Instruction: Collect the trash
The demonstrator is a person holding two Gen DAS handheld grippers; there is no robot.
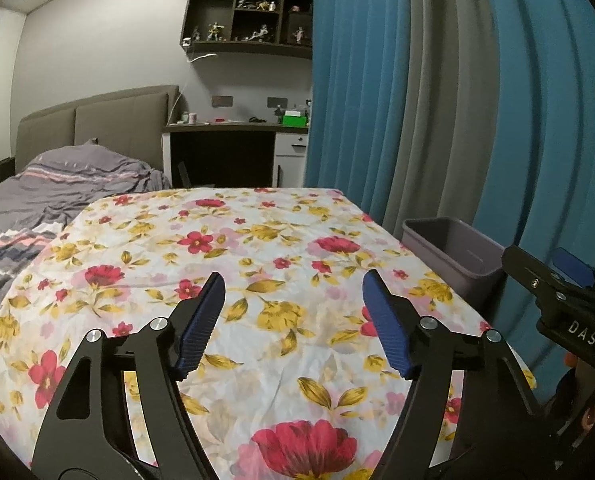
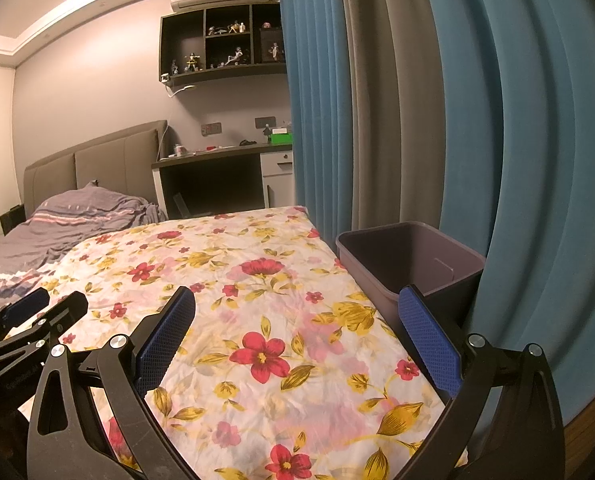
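We see no trash on flowered white cloth covering table (image 1: 233, 392); nothing to pick in either view.

Grey-purple plastic rectangular bin (image 2: 453, 256) stands off table's right edge, against blue curtain (image 2: 537, 160).

From right gripper (image 2: 297, 336): bin at 1 o'clock, just beyond right pad. From left gripper (image 1: 293, 316): bin at 2 o'clock, farther off.

We judge right hand nearer for any drop.

Both grippers: fingers spread, nothing between the 2 pads.
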